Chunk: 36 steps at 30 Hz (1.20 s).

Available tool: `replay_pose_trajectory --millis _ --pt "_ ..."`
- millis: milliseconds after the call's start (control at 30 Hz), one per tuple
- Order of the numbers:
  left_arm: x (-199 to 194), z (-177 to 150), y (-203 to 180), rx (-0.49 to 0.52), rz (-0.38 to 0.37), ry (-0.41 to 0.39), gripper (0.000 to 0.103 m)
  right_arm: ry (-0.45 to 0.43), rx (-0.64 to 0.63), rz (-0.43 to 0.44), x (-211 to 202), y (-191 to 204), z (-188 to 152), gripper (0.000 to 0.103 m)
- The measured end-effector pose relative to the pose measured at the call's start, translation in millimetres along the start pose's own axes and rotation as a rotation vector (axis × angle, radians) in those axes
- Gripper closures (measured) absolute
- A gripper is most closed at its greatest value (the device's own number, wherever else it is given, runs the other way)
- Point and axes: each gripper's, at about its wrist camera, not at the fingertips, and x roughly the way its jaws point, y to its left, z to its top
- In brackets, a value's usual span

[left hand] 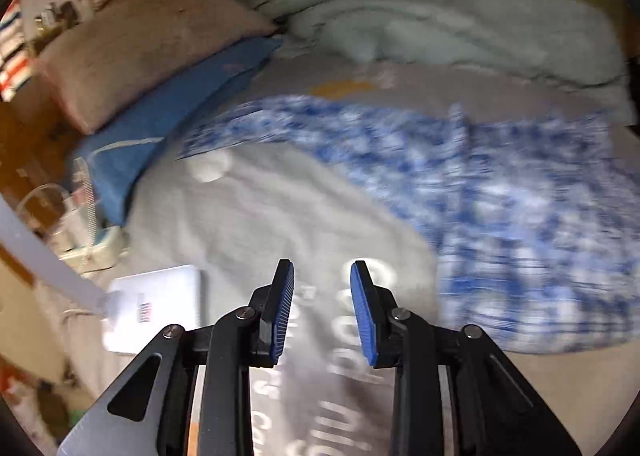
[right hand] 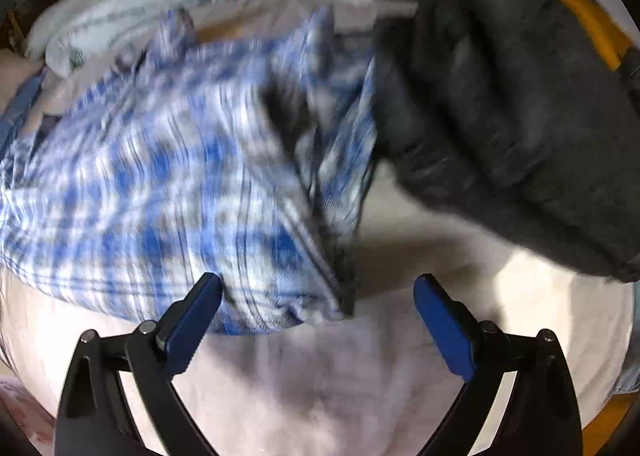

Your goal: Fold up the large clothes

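Left claw [left hand: 322, 270]: my two blue pads stand a little apart, nothing between them, pointing forward and down.
Right claw [right hand: 318, 284]: I hold it spread wide, blue pads angled outward, nothing gripped, tipped downward.

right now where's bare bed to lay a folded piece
Free: pale sheet just ahead of the right gripper, between the plaid shirt and dark garment. Crowded: the far side, with the light blue blanket and pillows.
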Motion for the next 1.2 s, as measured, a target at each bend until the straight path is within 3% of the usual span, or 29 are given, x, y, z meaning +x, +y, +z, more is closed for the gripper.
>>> replay_pose_trajectory --millis 133,200,267,400,467,633,733,800,900,1067,1200 --pt "-1.1 -1.8 -21.1 0.001 -0.176 0.051 0.071 -0.052 0.023 0.036 -19.9 -5.6 -0.2 0.007" --pt "-0.4 -1.2 -32.4 0.007 -0.228 0.067 0.066 -0.055 0.043 0.048 -23.6 -8.7 -1.7 0.015" --pt "-5.3 -1.0 -43.7 0.029 -0.234 0.056 0.057 -0.044 0.067 0.066 -23.9 -13.9 -3.2 0.028" --pt "-10.6 1.4 -52.9 0.037 -0.239 0.027 0.041 0.014 0.111 0.130 -14.6 -23.1 -2.8 0.046" --pt "-10.5 4.4 -55.3 0.036 -0.241 0.025 0.034 0.033 0.116 0.136 -9.5 -21.2 -3.7 0.061" --pt "-9.4 0.8 -56.0 0.048 -0.225 0.033 0.032 0.051 0.088 0.122 -5.3 -18.0 -8.0 0.081" --pt "-6.9 -1.0 -54.3 0.045 -0.222 0.043 0.032 0.040 0.097 0.065 -2.8 -18.6 -10.6 0.100" --pt "-7.4 -0.9 -52.1 0.041 -0.220 0.039 0.032 -0.016 0.187 0.083 -15.3 -28.3 -11.9 0.100" --pt "-6.3 -1.7 -50.2 0.039 -0.219 0.039 0.032 -0.093 0.145 0.068 -37.5 -25.9 -7.8 0.101" --pt "-2.7 -2.7 -51.3 0.040 -0.210 0.052 0.032 0.037 0.125 0.006 -8.7 -20.6 -9.9 0.100" --pt "-5.4 -2.1 -51.0 0.035 -0.232 0.049 0.032 0.053 0.098 -0.016 -3.5 -18.2 -11.0 0.099"
